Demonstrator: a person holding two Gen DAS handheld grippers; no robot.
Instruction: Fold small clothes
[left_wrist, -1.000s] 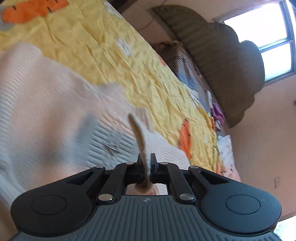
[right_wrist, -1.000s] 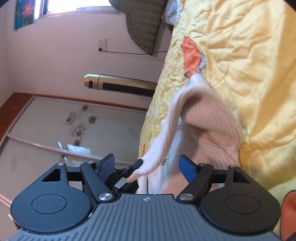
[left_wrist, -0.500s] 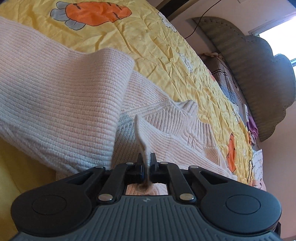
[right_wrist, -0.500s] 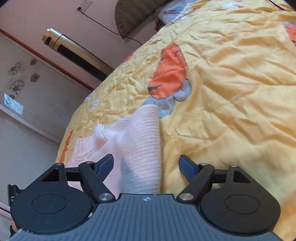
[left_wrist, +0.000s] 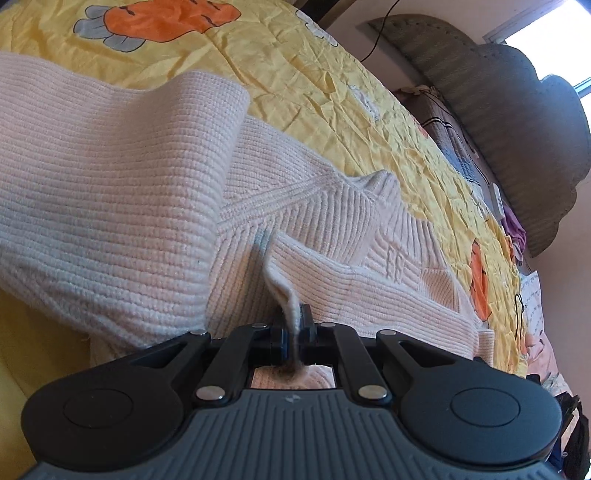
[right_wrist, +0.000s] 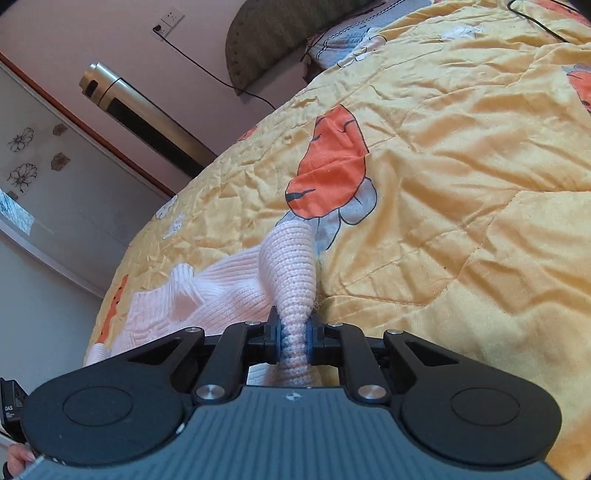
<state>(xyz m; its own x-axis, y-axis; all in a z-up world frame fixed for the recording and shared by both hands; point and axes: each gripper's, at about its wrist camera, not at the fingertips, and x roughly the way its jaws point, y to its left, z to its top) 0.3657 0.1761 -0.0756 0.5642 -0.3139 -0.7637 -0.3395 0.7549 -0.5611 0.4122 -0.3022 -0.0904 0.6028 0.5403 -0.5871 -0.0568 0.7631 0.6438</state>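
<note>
On the yellow quilt (right_wrist: 461, 192) printed with orange carrots lies the pink knitted sweater (left_wrist: 110, 192), partly folded over itself; the left gripper (left_wrist: 293, 328) is clamped on a thin edge of the knit, apparently to carry that side across; the right gripper (right_wrist: 293, 336), whose jaws have just been closing, now pinches a bunched roll of the same garment, presumably a sleeve, for the matching fold; no legible brand or writing appears on the garment.

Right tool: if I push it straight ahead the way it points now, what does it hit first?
The right tool is already shut on a fold of the pink knit sweater, so that bunched fold lies first in line. Just beyond it looks like the yellow quilt, near its orange print; depth there is unclear.
</note>
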